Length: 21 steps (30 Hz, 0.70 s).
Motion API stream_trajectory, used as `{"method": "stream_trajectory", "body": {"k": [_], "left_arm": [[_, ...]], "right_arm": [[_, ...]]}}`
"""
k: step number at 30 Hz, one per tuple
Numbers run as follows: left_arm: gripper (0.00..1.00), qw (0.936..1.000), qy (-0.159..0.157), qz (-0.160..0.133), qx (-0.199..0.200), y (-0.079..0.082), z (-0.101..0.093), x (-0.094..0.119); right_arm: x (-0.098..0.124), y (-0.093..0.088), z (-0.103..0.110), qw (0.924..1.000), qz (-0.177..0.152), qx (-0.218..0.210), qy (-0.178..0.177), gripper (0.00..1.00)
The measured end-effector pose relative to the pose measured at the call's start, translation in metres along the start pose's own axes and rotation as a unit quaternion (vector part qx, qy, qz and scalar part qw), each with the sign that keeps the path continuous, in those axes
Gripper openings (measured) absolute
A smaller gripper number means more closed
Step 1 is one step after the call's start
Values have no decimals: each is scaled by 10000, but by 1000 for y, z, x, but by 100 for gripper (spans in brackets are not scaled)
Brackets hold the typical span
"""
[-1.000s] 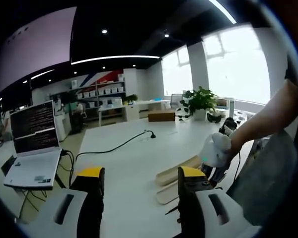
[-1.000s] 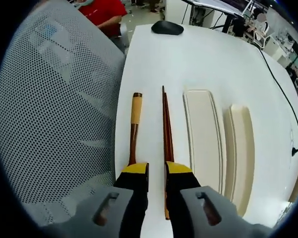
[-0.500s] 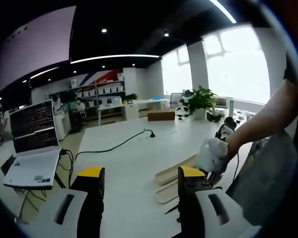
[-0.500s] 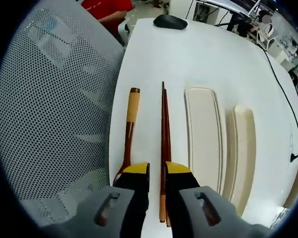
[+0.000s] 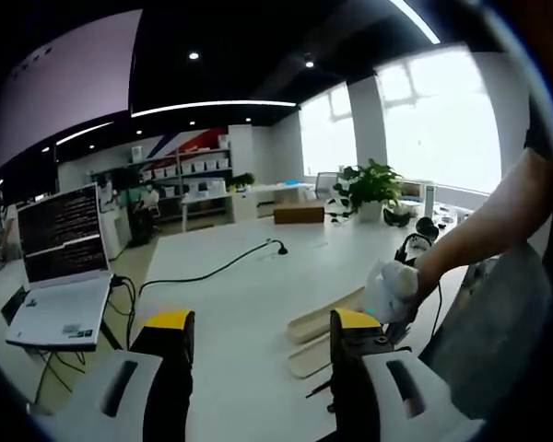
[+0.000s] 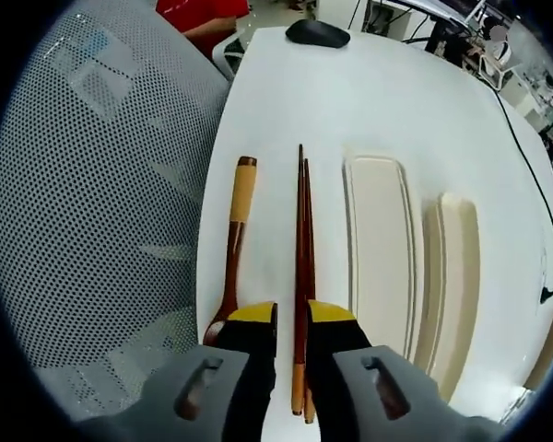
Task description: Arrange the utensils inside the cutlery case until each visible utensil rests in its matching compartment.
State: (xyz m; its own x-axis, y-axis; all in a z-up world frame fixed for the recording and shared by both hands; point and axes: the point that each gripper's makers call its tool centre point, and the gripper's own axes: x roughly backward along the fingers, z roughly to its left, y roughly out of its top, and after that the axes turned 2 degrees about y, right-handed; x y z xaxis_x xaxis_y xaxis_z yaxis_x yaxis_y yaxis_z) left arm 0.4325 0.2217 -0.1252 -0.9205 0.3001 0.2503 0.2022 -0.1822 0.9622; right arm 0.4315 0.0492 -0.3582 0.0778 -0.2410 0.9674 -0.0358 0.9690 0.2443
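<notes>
A pair of dark brown chopsticks (image 6: 301,239) lies on the white table, running through the narrow gap of my right gripper (image 6: 291,318). The jaws stand close together, and a slit shows left of the sticks. A wooden spoon (image 6: 238,221) with a paler handle end lies parallel just left of them, its bowl by my left jaw. Two long cream halves of the cutlery case (image 6: 378,249) (image 6: 452,276) lie to the right, both with nothing in them. My left gripper (image 5: 263,322) hangs wide open over bare table. Beyond it are the case halves (image 5: 327,322) and a gloved hand (image 5: 392,290) holding the right gripper.
A grey mesh chair back (image 6: 92,203) stands against the table's left edge. A black mouse (image 6: 318,34) and a cable (image 6: 535,184) lie farther off. The left gripper view has a laptop (image 5: 60,276), a black cable (image 5: 212,274), a brown box (image 5: 300,215) and a plant (image 5: 373,189).
The right view has pulled back along the chopsticks: they now lie in the gap instead of under the right jaw, and the spoon's bowl has come into sight. The left gripper has stayed still.
</notes>
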Motion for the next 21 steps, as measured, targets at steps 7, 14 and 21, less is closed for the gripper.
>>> {"method": "stream_trajectory", "body": {"k": [7,14,21], "left_arm": [[61,10000,-16,18,10,-1,0,0],[60,10000,15,-5,-9,0,2,0],[60,10000,-6,31,2,-1,1,-1]], "right_arm": [[-1,2,-1,10000,21,77,12,6],[0,2,-4,9999,51,125,17,5],[0,3,-6,9998,89,184,28,4]]}}
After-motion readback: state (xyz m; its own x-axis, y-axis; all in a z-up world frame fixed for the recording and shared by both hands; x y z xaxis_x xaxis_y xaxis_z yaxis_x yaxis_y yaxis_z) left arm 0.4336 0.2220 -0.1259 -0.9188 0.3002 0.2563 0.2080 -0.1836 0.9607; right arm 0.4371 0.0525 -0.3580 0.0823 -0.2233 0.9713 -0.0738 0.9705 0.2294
